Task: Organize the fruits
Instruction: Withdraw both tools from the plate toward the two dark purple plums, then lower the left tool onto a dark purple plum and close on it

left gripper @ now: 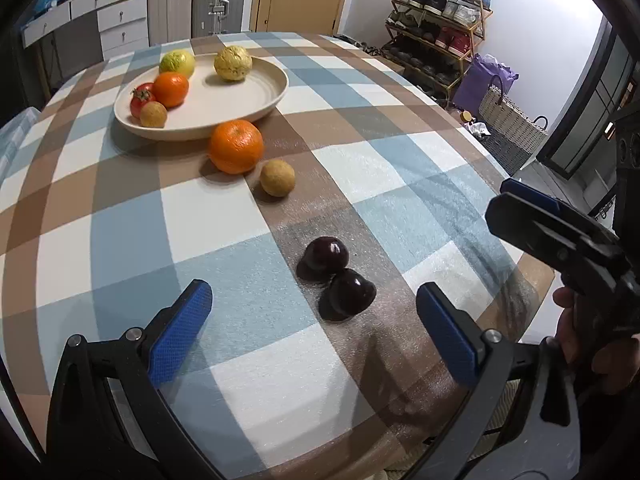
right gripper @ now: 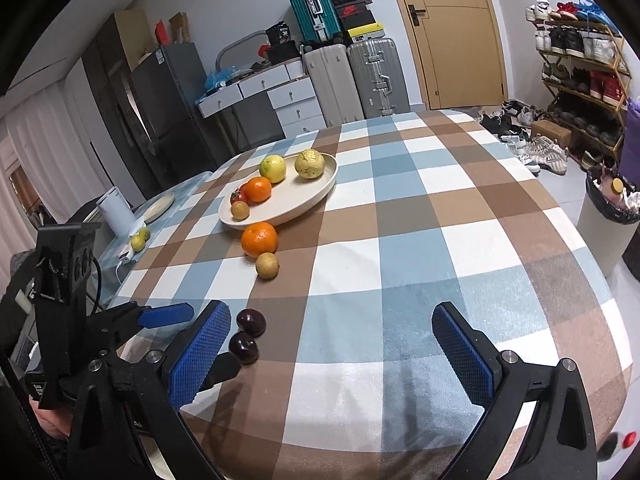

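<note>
A cream plate (left gripper: 256, 98) (right gripper: 316, 196) at the far side of the checked table holds a green-yellow citrus (left gripper: 177, 63), a bumpy yellow fruit (left gripper: 233, 63), a small orange (left gripper: 171, 89), a red tomato (left gripper: 141, 100) and a small tan fruit (left gripper: 153, 114). On the cloth in front of it lie a large orange (left gripper: 236, 146) (right gripper: 259, 240), a tan round fruit (left gripper: 277, 178) (right gripper: 267, 265) and two dark plums (left gripper: 325, 255) (left gripper: 352, 292) (right gripper: 244, 347). My left gripper (left gripper: 314, 308) is open just short of the plums. My right gripper (right gripper: 332, 340) is open and empty over the cloth, right of the plums.
The checked table (right gripper: 440, 220) drops off at its right edge toward a bin (right gripper: 608, 220). A white canister (right gripper: 116, 212), a small plate and two yellow-green fruits (right gripper: 140, 240) sit on a side surface at left. A shoe rack and suitcases stand behind.
</note>
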Action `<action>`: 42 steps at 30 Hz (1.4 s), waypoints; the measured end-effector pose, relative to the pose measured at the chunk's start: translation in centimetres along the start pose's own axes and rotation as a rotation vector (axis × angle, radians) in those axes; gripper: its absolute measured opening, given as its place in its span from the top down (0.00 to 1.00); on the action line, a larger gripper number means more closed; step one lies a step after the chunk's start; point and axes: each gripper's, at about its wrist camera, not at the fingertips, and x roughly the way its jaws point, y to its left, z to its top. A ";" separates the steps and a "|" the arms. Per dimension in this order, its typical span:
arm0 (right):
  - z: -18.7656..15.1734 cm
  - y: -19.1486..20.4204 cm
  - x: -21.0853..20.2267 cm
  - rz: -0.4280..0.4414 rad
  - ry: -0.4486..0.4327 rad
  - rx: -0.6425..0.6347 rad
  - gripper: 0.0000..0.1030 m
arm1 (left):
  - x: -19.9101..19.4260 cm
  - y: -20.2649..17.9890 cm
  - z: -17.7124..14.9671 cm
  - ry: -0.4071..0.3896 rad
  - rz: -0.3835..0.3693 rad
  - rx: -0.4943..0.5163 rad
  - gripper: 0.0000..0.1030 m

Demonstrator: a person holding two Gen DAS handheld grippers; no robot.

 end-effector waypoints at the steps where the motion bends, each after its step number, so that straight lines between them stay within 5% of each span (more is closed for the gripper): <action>1: -0.1 -0.1 0.0 0.000 0.000 -0.001 0.00 | 0.1 -0.1 0.0 0.002 -0.002 -0.001 0.01; 6: -0.4 -0.7 0.1 0.007 0.005 0.021 0.00 | 0.7 -0.4 0.0 0.013 -0.019 0.003 0.07; 14: -0.8 -1.3 0.1 0.011 0.010 0.033 0.00 | 1.0 -0.6 0.2 0.025 -0.053 0.010 0.46; 23: -0.9 -1.4 0.2 0.012 0.015 0.031 0.00 | 0.7 -0.9 0.0 0.035 -0.091 0.022 0.77; 42: -1.1 -0.6 0.7 0.018 0.046 0.020 0.00 | -0.8 -0.5 -0.5 0.015 -0.170 0.010 0.78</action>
